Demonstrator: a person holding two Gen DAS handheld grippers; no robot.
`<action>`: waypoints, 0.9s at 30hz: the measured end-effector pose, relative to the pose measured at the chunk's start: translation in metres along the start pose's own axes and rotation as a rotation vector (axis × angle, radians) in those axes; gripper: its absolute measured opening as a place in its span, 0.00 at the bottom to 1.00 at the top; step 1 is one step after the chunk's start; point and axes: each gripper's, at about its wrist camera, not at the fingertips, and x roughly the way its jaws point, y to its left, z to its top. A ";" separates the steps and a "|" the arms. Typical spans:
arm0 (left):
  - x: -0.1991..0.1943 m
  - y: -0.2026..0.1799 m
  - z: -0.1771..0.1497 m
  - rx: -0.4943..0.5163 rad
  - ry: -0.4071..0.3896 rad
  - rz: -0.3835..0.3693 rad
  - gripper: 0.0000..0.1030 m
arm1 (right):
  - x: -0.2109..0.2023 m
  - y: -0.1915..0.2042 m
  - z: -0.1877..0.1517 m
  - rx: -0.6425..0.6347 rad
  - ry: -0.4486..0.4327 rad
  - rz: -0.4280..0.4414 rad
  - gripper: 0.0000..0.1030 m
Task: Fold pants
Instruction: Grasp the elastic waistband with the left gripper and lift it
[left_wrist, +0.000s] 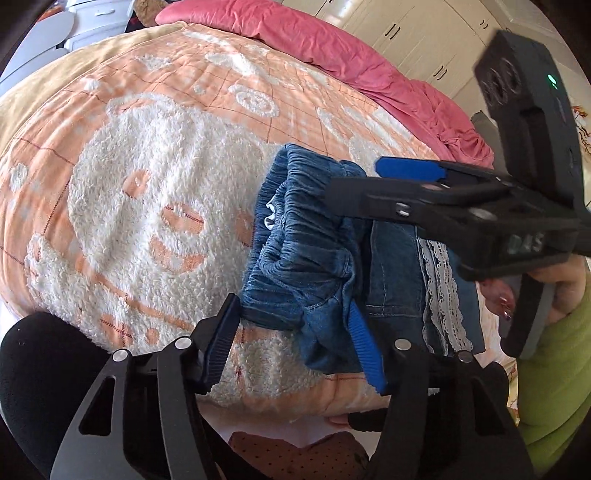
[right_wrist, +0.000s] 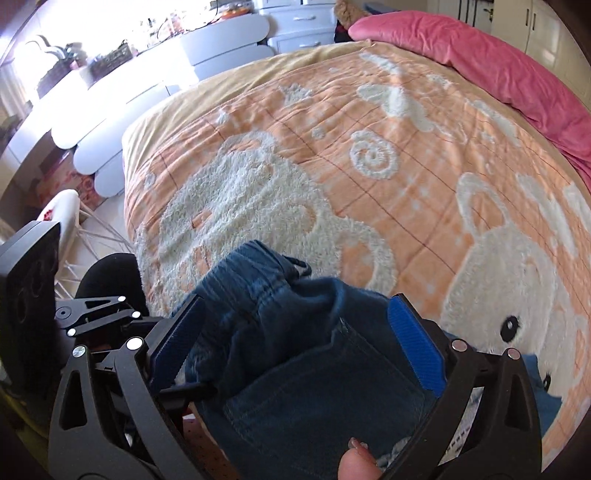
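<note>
Left tool (left_wrist: 295, 343): jaws half spread, pinching the pants (left_wrist: 317, 258) at the bunched waistband.
Right tool (right_wrist: 295, 350): spread wide over the denim (grip unclear).
Pants: folded, waistband toward the bed's (left_wrist: 147, 184) middle.

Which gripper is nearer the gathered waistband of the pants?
Left. The left gripper straddles the near end of the waistband, pads against the denim. The right gripper hangs open above its far end, not touching.

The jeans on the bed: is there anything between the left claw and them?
Nothing visible. The jeans already sit between the left claw's fingers at the waistband. The right claw hangs above the jeans farther back, not in the way.
</note>
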 end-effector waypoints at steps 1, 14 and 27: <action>0.000 0.000 -0.001 0.004 0.000 0.003 0.56 | 0.006 0.002 0.004 -0.007 0.017 0.005 0.90; 0.001 0.004 -0.005 -0.035 -0.002 -0.045 0.67 | -0.004 -0.022 -0.016 0.105 -0.032 0.227 0.22; 0.002 -0.066 0.008 0.015 0.000 -0.293 0.55 | -0.098 -0.088 -0.067 0.211 -0.236 0.259 0.23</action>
